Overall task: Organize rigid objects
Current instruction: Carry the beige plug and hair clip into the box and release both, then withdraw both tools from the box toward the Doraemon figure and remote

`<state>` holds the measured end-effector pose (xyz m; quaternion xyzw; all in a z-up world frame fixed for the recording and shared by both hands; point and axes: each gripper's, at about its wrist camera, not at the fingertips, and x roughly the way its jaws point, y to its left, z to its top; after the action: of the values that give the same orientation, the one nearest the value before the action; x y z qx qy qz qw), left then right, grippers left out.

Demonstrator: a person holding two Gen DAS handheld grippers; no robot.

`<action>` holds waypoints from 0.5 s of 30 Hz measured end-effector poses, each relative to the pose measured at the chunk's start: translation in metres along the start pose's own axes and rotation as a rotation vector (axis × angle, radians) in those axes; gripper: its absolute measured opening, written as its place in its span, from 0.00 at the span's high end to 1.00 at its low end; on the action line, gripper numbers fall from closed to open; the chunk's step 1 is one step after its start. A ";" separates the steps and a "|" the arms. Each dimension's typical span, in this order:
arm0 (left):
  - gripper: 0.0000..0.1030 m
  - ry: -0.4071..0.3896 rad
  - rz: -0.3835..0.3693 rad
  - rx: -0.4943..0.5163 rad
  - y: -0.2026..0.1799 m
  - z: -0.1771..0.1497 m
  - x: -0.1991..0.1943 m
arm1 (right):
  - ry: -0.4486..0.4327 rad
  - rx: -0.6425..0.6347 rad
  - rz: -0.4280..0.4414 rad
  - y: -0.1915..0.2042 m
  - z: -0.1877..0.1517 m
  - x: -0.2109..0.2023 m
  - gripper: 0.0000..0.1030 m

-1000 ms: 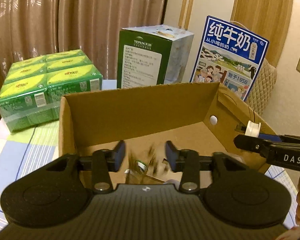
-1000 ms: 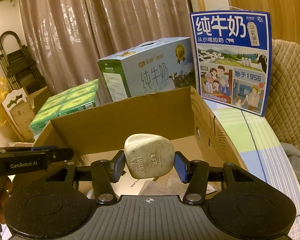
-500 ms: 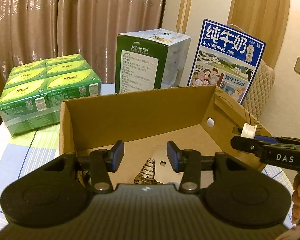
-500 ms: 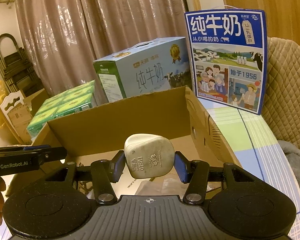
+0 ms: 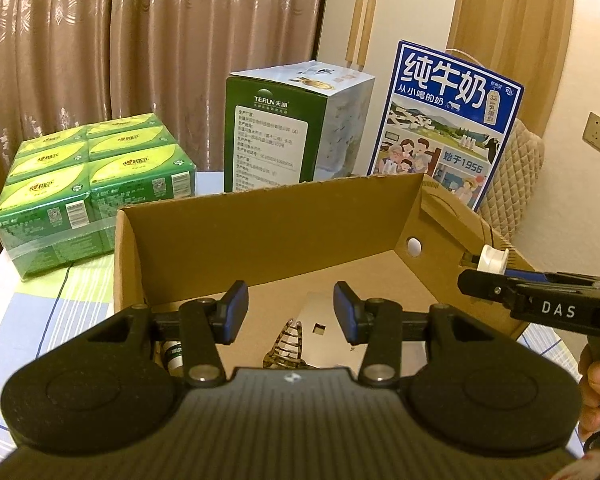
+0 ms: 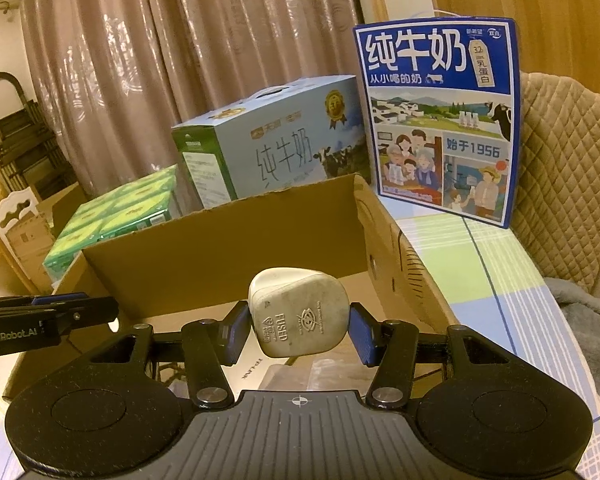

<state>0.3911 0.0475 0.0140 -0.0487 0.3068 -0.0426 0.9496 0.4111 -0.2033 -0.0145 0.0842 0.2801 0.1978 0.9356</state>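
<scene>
White plug [image 6: 298,312] above cardboard box [image 6: 220,248]

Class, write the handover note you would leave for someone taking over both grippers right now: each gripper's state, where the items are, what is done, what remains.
Left gripper: open, holding nothing, above the cardboard box.
Right gripper: shut on the white plug adapter, held over the box's opening.
In the box already: a hair claw clip, a small green-labelled bottle and a flat silver sheet.
Done: those items lie inside the box.
Left: release the adapter into the box, probably the next move. Whether more items wait outside the box is not visible.
</scene>
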 end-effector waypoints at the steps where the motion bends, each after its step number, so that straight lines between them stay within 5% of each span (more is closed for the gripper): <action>1: 0.60 -0.001 0.000 0.000 0.000 0.000 0.000 | -0.005 0.004 -0.001 -0.001 0.000 0.000 0.52; 15: 0.60 -0.006 0.001 -0.002 0.000 0.001 -0.001 | -0.075 0.031 -0.061 -0.014 0.005 -0.008 0.45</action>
<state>0.3907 0.0482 0.0159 -0.0498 0.3039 -0.0416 0.9505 0.4119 -0.2192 -0.0103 0.0977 0.2504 0.1615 0.9496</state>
